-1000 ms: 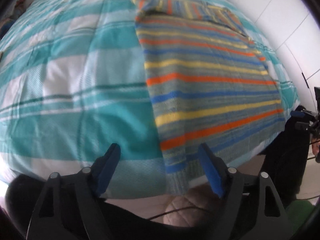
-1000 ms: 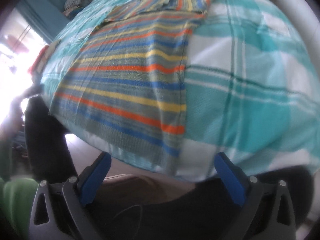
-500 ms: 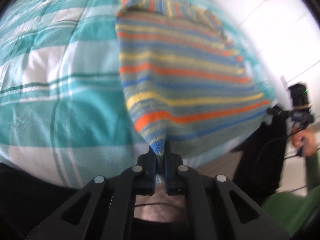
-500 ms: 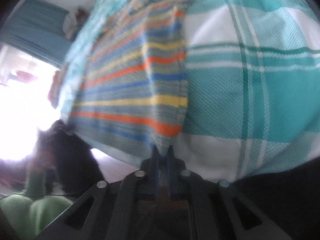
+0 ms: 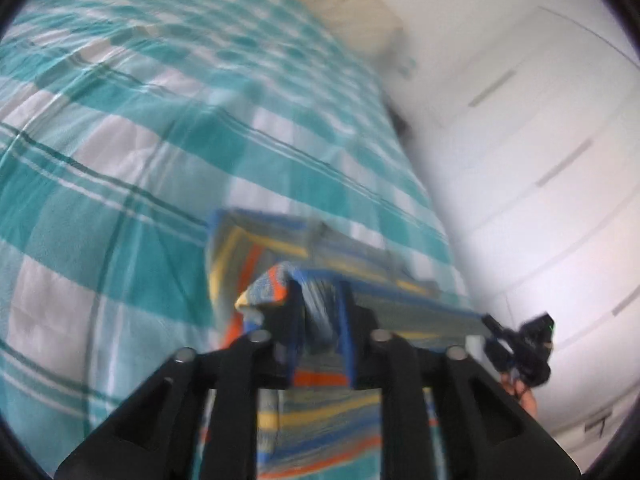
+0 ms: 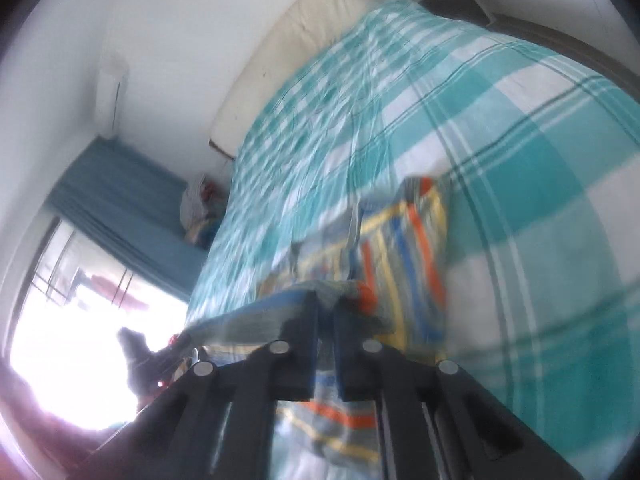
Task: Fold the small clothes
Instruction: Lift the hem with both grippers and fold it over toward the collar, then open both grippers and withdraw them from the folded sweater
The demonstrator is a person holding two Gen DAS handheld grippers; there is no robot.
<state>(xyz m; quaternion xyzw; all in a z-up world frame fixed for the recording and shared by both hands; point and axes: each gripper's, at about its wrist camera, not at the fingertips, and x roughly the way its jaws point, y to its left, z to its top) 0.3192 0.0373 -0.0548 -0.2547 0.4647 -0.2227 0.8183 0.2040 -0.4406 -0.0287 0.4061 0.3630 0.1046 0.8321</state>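
A striped garment [image 5: 256, 248], grey with orange, yellow and blue bands, lies on a teal-and-white checked bed cover [image 5: 120, 152]. My left gripper [image 5: 320, 312] is shut on one corner of its hem and holds it lifted above the bed. My right gripper [image 6: 326, 312] is shut on the other hem corner of the garment [image 6: 404, 240]. The hem edge stretches taut between the two grippers, and the lifted part hangs over the garment's far part. The right gripper also shows at the right of the left wrist view [image 5: 520, 344]. Both views are blurred.
A white wardrobe [image 5: 540, 140] stands right of the bed. A cream headboard [image 6: 304, 28] is at the bed's far end. A blue curtain [image 6: 120, 200], a bright window [image 6: 80, 320] and a pile of clothes [image 6: 198, 208] are on the left.
Both grippers closed on the hem corners near the bed's front edge, then lifted the hem and carried it forward over the garment. The garment is now doubled over.
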